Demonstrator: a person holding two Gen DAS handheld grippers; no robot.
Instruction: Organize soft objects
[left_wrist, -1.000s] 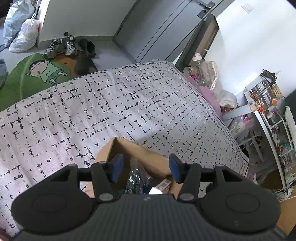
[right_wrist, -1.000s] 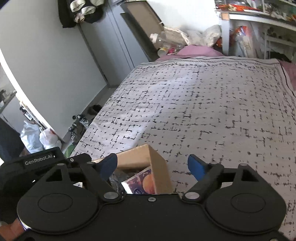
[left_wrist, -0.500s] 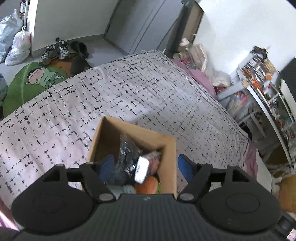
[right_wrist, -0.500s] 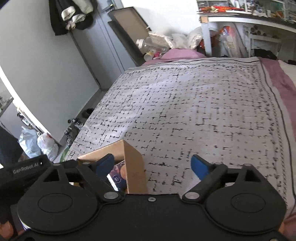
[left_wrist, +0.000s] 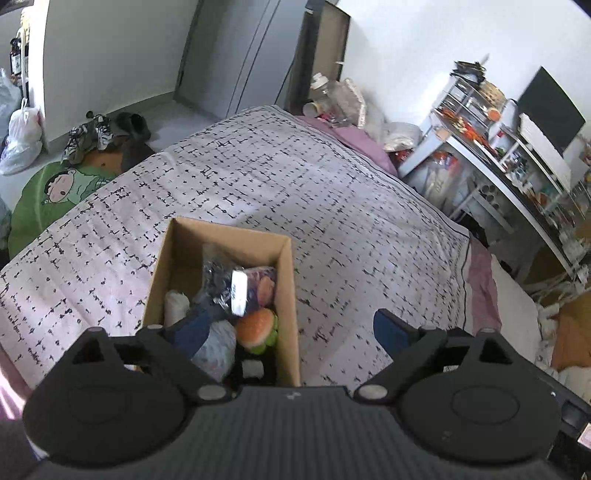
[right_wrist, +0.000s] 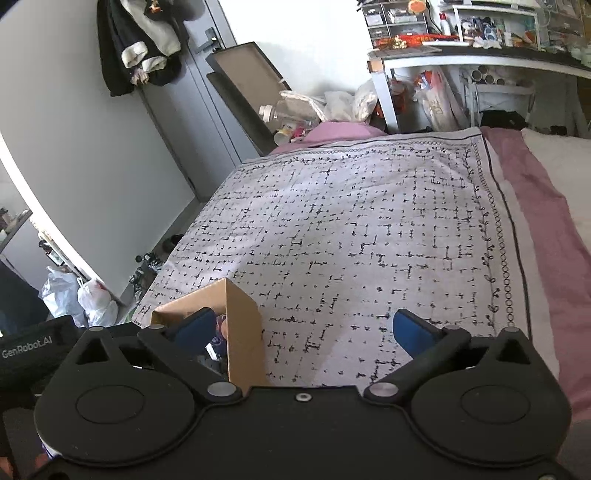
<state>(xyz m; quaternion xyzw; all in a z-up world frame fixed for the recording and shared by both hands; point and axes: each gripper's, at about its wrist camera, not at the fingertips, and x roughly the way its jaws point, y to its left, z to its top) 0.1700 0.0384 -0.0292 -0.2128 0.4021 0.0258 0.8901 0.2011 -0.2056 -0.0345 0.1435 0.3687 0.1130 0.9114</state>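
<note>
An open cardboard box (left_wrist: 288, 295) stands on the patterned bedspread (left_wrist: 332, 206). It holds several soft things: an orange burger plush (left_wrist: 256, 328), a grey fuzzy toy (left_wrist: 216, 349), a white roll (left_wrist: 176, 306) and a dark plastic-wrapped packet (left_wrist: 231, 284). My left gripper (left_wrist: 291, 330) is open and empty just above the box's near end, its left finger over the box. In the right wrist view the box (right_wrist: 242, 325) is at lower left. My right gripper (right_wrist: 306, 330) is open and empty, its left finger over the box rim.
The bedspread (right_wrist: 369, 236) stretches away past the box, with a pink sheet (right_wrist: 546, 221) at its right. A cluttered white desk (left_wrist: 498, 162) stands right of the bed. Shoes (left_wrist: 88, 136) and a green cartoon mat (left_wrist: 55, 188) lie on the floor at left.
Both grippers have pulled back and up from the box, so more of it shows. The left jaws have opened wider. The box has not moved on the bed.
</note>
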